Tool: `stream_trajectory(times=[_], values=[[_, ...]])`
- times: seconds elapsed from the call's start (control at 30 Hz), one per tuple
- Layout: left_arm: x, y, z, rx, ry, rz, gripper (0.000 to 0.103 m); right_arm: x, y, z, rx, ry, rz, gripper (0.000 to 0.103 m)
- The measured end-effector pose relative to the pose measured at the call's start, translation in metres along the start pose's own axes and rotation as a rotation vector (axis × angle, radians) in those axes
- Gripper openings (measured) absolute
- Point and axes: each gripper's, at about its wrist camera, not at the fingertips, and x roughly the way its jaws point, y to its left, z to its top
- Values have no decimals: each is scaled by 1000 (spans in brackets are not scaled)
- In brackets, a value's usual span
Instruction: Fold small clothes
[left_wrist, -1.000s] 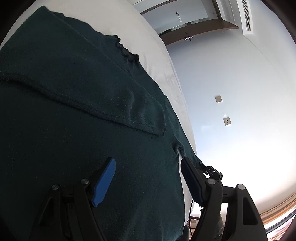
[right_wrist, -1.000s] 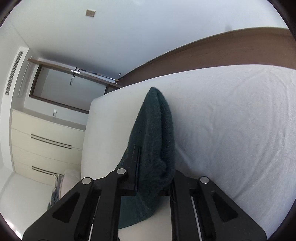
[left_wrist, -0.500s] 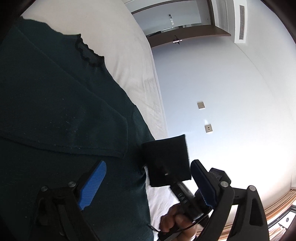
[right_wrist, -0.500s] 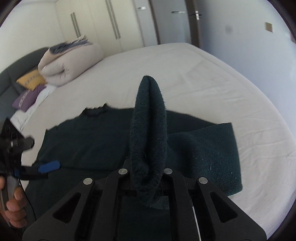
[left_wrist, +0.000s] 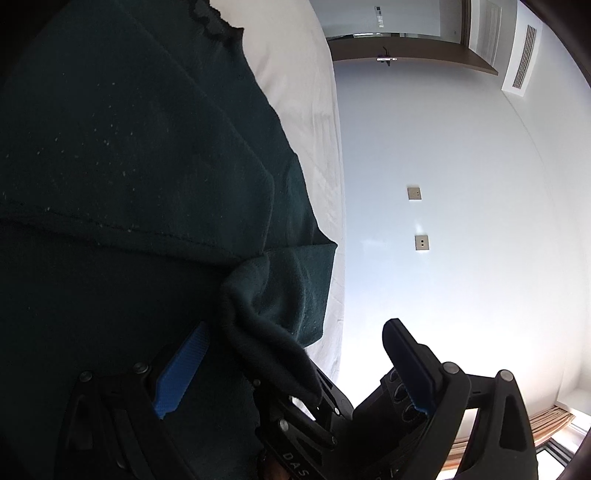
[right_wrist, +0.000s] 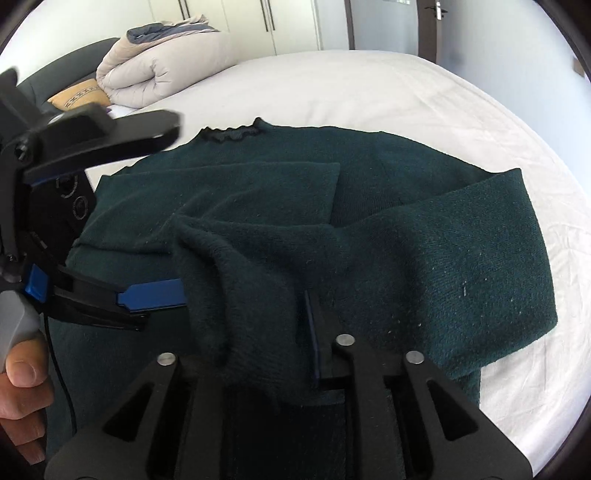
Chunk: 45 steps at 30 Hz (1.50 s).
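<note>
Two grippers over one dark green sweater (right_wrist: 369, 177), spread flat on the white bed (right_wrist: 369, 85). Right gripper (right_wrist: 258, 328): jaws just opened a little, sleeve (right_wrist: 240, 273) bunched up between them, pads touching the cloth. Left gripper (right_wrist: 179, 208): jaws just opened wide, nothing pinched, blue pad just beside that sleeve, above the sweater's body.
</note>
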Motion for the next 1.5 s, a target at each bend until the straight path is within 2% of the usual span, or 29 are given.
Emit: stream_trajectory(times=[0.07, 0.1, 0.13, 0.17, 0.23, 0.3, 0.33, 0.4, 0.47, 0.6, 0.7, 0.93, 1.17, 1.33, 1.5], values=[[3, -1, -2, -8, 0, -5, 96, -8, -2, -7, -8, 0, 16, 31], [4, -1, -3, -7, -1, -3, 96, -7, -1, -7, -12, 0, 30, 45], [5, -1, -4, -6, 0, 5, 94, -8, 0, -9, -9, -3, 39, 51], [6, 0, -5, -7, 5, 11, 90, -12, -1, -11, 3, -12, 47, 56], [9, 4, -9, -21, 21, 11, 78, -26, -10, -28, 30, -11, 50, 56], [12, 8, -13, -29, 39, 28, 58, -26, -16, -30, 75, 4, 66, 56], [13, 9, -15, -29, 43, 40, 53, -25, -22, -33, 124, 21, 87, 56], [13, 8, -16, -15, 47, 72, 23, -25, -36, -38, 224, 35, 152, 56], [10, 1, -13, 20, 44, 110, 7, -25, -47, -39, 293, 22, 200, 56], [-11, -25, 5, 132, 0, 187, 7, -45, -71, -61, 401, -14, 277, 56], [-37, -41, 18, 200, -51, 229, 7, -42, -81, -63, 460, -24, 314, 56], [-95, -58, 48, 289, -143, 300, 7, -53, -95, -79, 482, -4, 335, 56], [-133, -26, 69, 244, -187, 354, 7, -62, -104, -89, 484, 5, 334, 56], [-145, 7, 80, 188, -203, 393, 7, -71, -109, -88, 488, 2, 338, 56], [-147, 27, 84, 179, -207, 437, 7, -73, -112, -82, 491, 5, 358, 56]])
